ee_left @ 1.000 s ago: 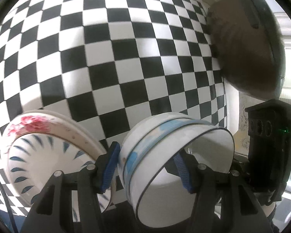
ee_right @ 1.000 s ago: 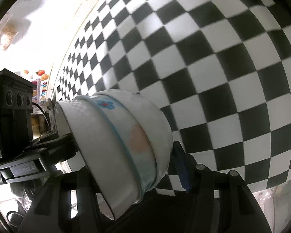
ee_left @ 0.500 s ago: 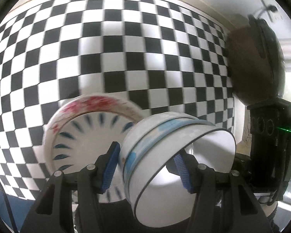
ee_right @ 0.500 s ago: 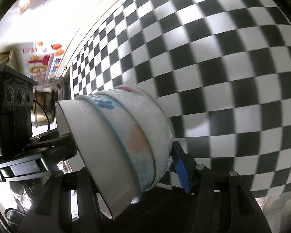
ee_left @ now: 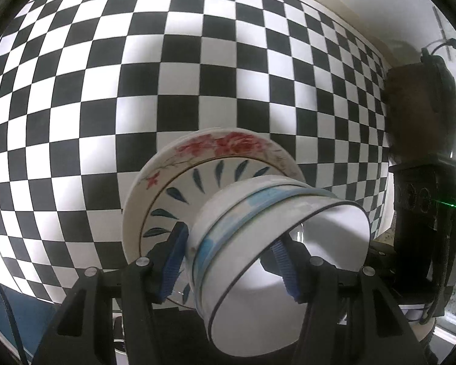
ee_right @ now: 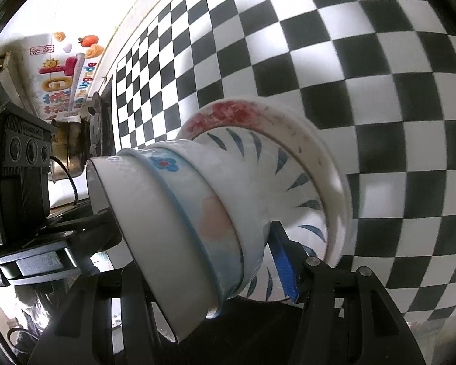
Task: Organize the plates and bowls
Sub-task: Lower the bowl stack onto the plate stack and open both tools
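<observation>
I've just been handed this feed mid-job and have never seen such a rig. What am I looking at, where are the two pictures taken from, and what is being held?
There is no robot arm here. A person carries a hand-held gripper in each hand, and each one has a wide-angle camera looking forward along its two fingers, so the black bars with blue pads at the bottom of each picture are the fingers themselves.

One picture comes from the left hand-held gripper, the other from the right hand-held gripper. Both clamp the same stack of nested bowls, from opposite sides. In each view the boxy black thing at the edge is the other gripper.

Below is a checkered tablecloth. On it sit two stacked plates: a blue-leaf plate on a red-flower plate. The bowls hang right over them.
</observation>
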The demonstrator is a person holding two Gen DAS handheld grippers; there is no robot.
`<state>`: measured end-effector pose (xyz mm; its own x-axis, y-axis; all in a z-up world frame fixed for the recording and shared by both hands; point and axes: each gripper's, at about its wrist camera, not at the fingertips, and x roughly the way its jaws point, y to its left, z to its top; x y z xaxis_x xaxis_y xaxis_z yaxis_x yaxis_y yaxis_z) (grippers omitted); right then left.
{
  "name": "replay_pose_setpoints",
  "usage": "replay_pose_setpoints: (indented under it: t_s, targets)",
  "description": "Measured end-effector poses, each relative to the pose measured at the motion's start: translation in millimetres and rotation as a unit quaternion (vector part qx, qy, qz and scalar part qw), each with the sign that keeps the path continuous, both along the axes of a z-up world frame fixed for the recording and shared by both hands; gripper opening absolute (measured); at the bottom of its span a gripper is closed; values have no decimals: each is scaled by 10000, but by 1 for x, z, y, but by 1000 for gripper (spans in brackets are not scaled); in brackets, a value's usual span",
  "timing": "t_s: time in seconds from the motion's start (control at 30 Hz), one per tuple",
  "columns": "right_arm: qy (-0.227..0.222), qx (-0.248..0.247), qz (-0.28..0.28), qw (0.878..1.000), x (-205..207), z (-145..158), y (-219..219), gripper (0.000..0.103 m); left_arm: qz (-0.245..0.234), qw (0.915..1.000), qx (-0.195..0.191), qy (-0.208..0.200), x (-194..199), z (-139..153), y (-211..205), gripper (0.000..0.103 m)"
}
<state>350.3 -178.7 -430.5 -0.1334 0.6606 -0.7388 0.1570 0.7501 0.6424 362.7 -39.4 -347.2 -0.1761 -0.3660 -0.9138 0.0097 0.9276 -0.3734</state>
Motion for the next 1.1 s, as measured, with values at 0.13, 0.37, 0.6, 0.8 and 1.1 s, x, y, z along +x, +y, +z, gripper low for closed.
replay_pose_setpoints:
  t_s: [0.13, 0.37, 0.6, 0.8, 1.1]
  targets:
    - [60, -35, 35, 10000, 0, -6, 5, 57, 13, 10000, -13, 95, 1, -7, 2, 53]
    - [230, -44, 38, 9997, 2, -16, 10, 57, 4, 9997, 1, 263, 3, -17, 5, 53]
    - [323, -103, 70, 9994, 1, -25, 14, 57, 33, 9995, 0, 328, 1, -24, 4, 52]
    - [252, -162, 103, 9995, 4, -25, 15, 57, 58, 9995, -13, 318, 1, -24, 6, 53]
    - [252, -257, 112, 9993, 4, -21, 15, 56, 74, 9997, -4, 234, 1, -16, 11, 53]
